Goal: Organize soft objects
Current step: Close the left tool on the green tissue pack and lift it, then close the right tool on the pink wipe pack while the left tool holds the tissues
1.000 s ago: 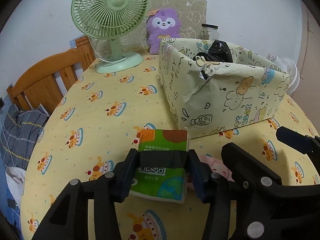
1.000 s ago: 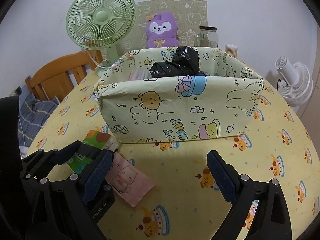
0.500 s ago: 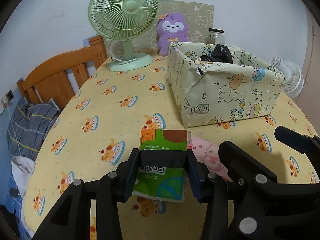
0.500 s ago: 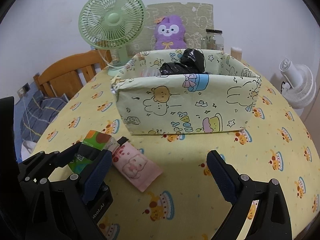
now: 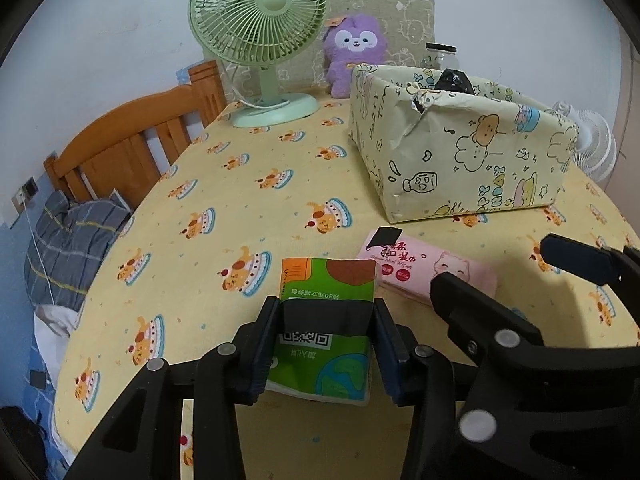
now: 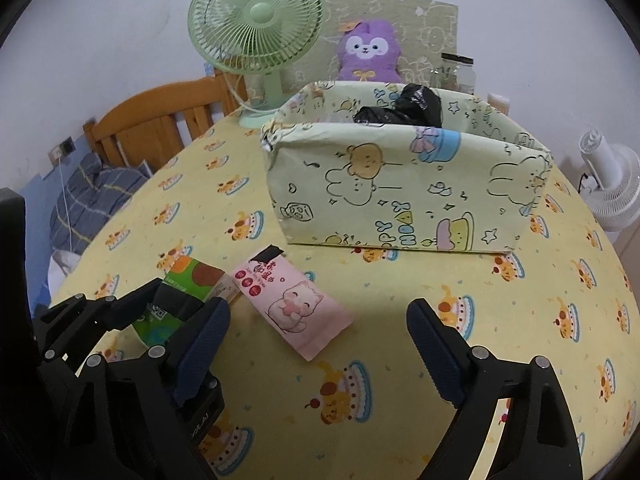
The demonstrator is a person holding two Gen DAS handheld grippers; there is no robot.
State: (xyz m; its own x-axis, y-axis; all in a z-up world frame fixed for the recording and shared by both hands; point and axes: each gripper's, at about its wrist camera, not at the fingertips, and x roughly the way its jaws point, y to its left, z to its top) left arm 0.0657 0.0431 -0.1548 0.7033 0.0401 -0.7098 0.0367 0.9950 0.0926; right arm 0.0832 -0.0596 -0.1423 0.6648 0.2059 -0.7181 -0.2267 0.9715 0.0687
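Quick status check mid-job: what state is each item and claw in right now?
Left claw: shut on the green tissue pack.
Right claw: open, nothing between its pads; jaws have just been closing.
Pink wet wipes pack: lying flat on the table, untouched.
Patterned box: open-topped, holding a black bag.
Green fan: upright; running or not, cannot tell.

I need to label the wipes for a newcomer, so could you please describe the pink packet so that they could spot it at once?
Find the big cartoon-printed box on the yellow tablecloth. In front of its left corner lies the pink packet, flat, beside a green tissue pack. Unlike the green one, it bears a cartoon cat and a black tab at its far end.
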